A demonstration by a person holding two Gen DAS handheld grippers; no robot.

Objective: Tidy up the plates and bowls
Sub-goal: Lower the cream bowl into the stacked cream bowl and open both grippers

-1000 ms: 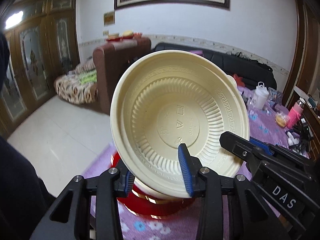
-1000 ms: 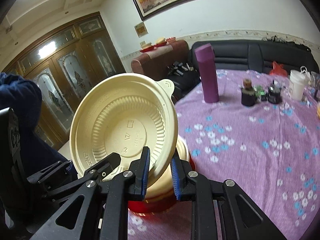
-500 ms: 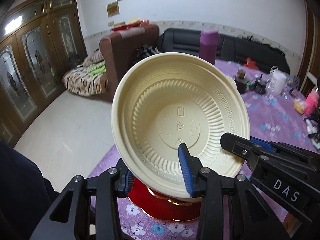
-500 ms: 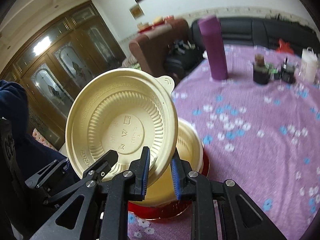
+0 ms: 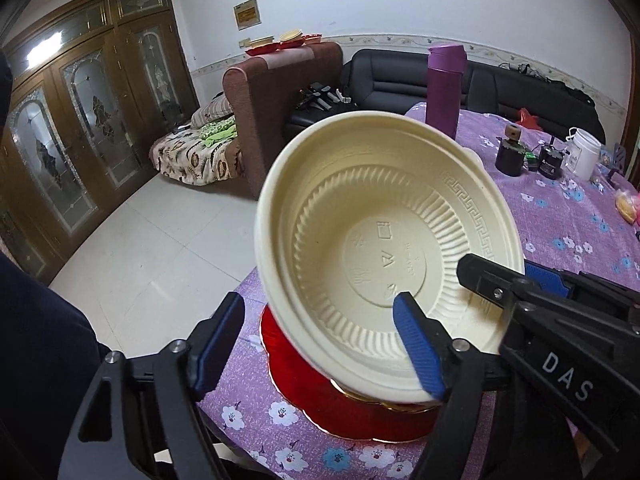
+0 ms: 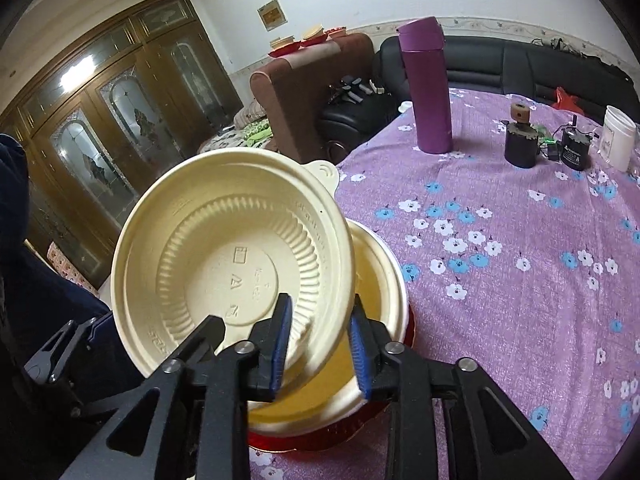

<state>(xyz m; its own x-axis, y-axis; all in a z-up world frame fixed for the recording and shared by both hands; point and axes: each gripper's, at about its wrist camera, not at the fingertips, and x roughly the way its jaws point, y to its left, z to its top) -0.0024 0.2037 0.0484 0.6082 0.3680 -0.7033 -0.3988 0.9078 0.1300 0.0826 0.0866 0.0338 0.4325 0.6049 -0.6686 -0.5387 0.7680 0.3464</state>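
A cream plastic bowl [image 5: 384,248] is held tilted, its inside facing both cameras, above a stack of a cream bowl [image 6: 372,292] on a red plate [image 5: 344,404] at the table's near corner. My left gripper [image 5: 320,344] is open, its jaws spread wide and clear of the bowl's rim. My right gripper [image 6: 318,344] is shut on the lower rim of the tilted bowl [image 6: 232,264]. It also shows in the left wrist view at the lower right.
The table has a purple flowered cloth [image 6: 520,240]. A tall purple flask [image 6: 428,84], two dark jars [image 6: 520,140] and a white cup [image 6: 618,142] stand at the far side. A brown armchair [image 5: 280,100] and black sofa lie beyond.
My left gripper has opened and let go of the bowl's rim. The right gripper still holds the bowl, which has come lower toward the stack.
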